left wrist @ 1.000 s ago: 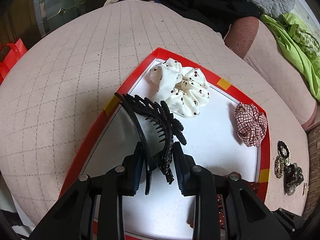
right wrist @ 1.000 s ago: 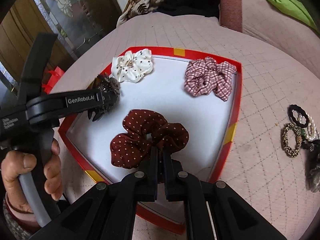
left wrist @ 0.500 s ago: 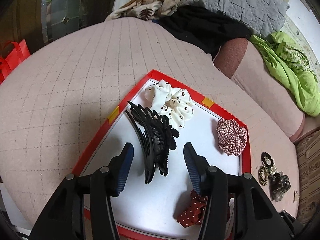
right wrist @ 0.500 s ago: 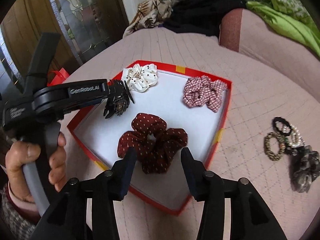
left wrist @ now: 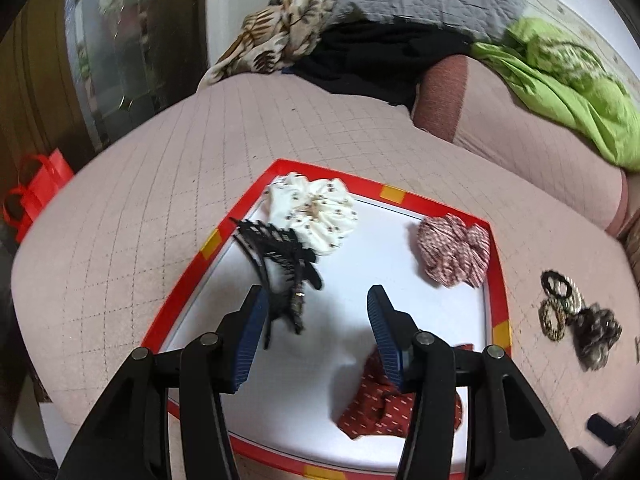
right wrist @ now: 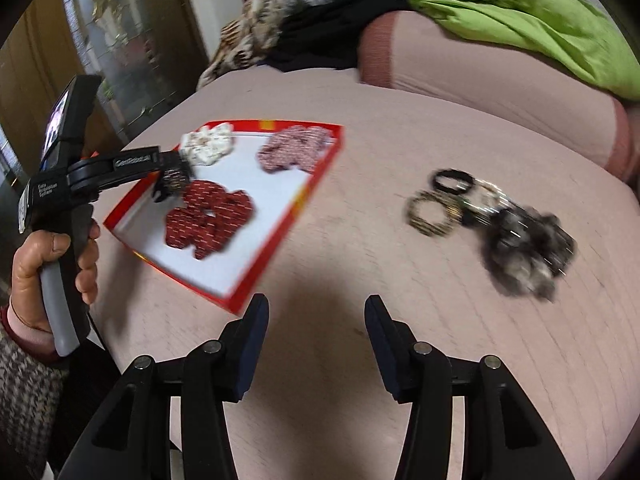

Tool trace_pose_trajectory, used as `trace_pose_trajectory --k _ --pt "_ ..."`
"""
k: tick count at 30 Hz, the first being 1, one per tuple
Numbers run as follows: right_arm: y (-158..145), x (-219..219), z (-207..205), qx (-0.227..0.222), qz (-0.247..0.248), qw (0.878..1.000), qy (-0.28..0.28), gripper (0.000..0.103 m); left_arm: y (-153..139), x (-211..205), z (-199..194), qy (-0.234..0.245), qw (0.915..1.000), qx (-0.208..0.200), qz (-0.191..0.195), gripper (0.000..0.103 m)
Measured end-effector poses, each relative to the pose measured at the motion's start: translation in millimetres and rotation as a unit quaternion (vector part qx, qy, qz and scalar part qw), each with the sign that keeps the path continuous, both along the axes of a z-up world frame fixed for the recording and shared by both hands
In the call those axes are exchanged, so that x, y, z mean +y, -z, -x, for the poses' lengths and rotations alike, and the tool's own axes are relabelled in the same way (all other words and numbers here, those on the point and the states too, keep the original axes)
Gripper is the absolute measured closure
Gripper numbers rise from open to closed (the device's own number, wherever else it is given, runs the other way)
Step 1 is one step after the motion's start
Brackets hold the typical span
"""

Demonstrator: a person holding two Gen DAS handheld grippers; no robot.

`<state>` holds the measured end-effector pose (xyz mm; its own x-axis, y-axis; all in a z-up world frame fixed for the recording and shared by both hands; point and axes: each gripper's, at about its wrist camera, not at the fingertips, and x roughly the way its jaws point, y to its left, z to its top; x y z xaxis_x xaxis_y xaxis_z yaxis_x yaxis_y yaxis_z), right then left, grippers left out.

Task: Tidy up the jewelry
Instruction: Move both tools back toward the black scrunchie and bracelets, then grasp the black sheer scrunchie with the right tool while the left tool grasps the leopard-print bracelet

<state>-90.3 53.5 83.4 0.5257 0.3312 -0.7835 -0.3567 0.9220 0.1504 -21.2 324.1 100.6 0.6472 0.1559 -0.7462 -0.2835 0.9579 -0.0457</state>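
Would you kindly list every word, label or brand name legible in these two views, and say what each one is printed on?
"GenRobot.AI": white lettering on the arm of the black handheld left gripper, right wrist view; slightly blurred.
"Data Acquisition System": small white print on the rear body of the same gripper, only just legible.
The small lit screen on top of that gripper: too blurred to read.
The red-rimmed white tray: yellow patches only, no text.
Left wrist view: none.
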Motion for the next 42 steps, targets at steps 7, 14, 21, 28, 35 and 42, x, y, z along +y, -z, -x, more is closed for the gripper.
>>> trace_pose_trajectory --k 7,14,21,28,35,42 --pt "1 -74 17 -0.008 0.003 0.998 0.059 0.048 -13 -52 24 0.054 0.9976 -0.025 -0.036 0.052" --pt "10 -149 20 -0.002 -0.006 0.991 0.135 0.048 -19 -108 47 0.118 0.9923 -0.021 -0.031 0.051" --pt "4 -190 -24 -0.019 -0.045 0.981 0.187 0.048 -11 -160 47 0.179 0.9836 0.003 -0.026 0.046" --pt "29 -186 -92 0.030 -0.086 0.978 0.189 0.053 -6 -185 30 0.198 0.9795 0.035 -0.001 0.046" --pt "40 -191 -86 0.048 -0.032 0.987 0.151 0.097 7 -207 -17 0.207 0.9758 0.067 0.017 0.046" --pt "37 -225 -69 0.062 -0.022 0.982 0.174 0.093 53 -219 -75 0.187 0.9729 0.124 0.055 0.047"
